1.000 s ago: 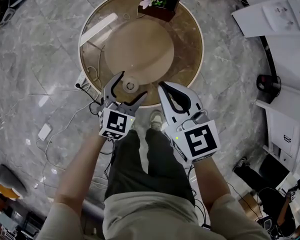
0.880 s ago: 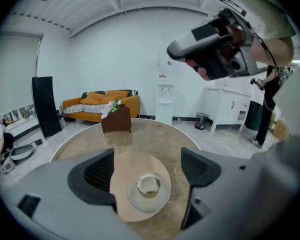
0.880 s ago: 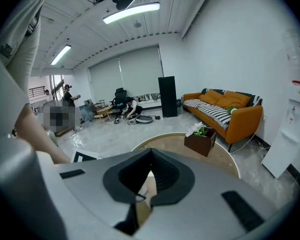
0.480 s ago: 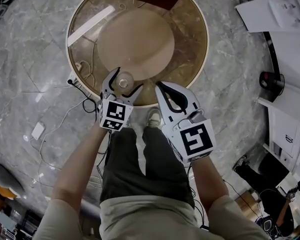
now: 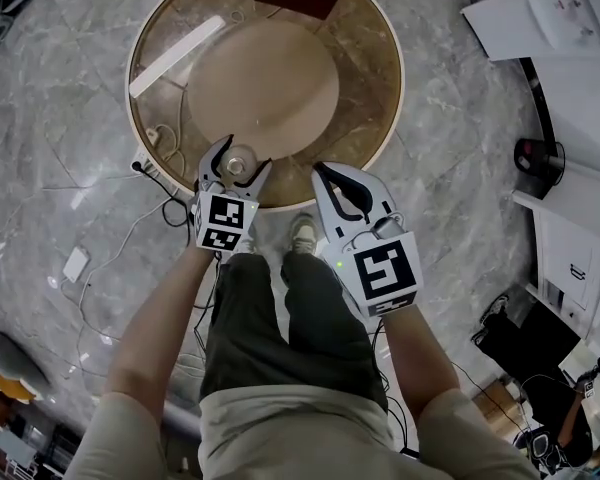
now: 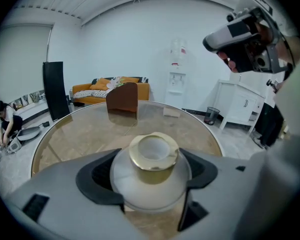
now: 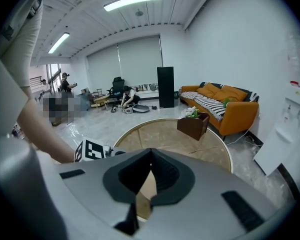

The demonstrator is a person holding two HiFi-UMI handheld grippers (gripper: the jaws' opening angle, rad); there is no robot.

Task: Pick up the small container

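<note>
While container (image 6: 151,171) on round glass desk (image 5: 365,88) is flanked by closing left fingers (image 6: 97,179), right fingers (image 7: 180,176) are held together, empty; marble floor (image 5: 60,118), orange sofa (image 7: 230,106) beyond.

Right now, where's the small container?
Head view, left of centre: the small container stands at the near edge of the round table, between the closing jaws of the left hand-held gripper.
</note>
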